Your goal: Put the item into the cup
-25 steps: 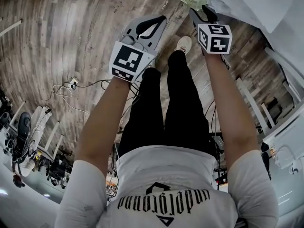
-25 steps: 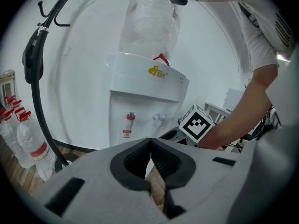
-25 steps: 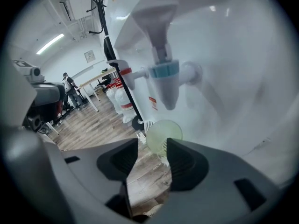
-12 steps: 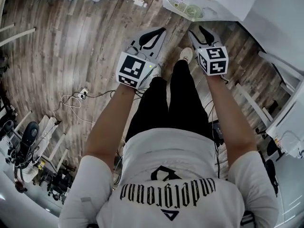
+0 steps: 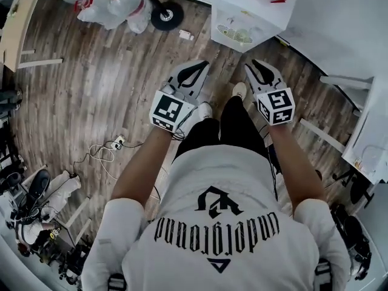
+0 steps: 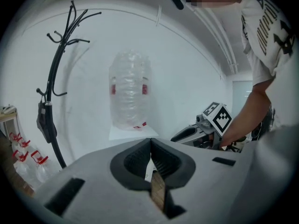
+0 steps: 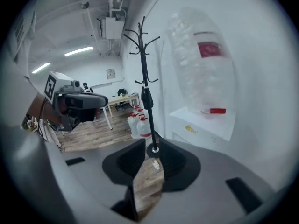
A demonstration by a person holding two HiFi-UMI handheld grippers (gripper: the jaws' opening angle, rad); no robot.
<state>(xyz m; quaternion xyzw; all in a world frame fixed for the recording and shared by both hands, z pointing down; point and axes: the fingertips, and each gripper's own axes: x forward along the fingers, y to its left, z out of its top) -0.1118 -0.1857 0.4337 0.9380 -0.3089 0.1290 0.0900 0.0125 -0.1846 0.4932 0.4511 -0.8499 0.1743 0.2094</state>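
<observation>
From the head view, the person stands on a wooden floor with both arms stretched forward, the left tool and the right tool side by side and apart from each other, both pointing ahead. Beyond the tips of the right tool stands a white water dispenser, and beyond the left tool, further off, sits the round base of a coat stand with bagged water jugs just past it. A tangle of cable lies on the floor well to the outside of the left tool. In the left gripper view, that tool's jaws are together at the tips with nothing between them; straight ahead of them a large clear bottle stands on the dispenser, the coat stand rises to their left, and the right tool shows off to their right. In the right gripper view, the jaws are apart and closing with only floor and the foot of the coat stand seen through the gap, so nothing is held; the bottle looms to the right of the jaws and the left tool shows to their left. Where the item and the cup are I cannot tell.
</observation>
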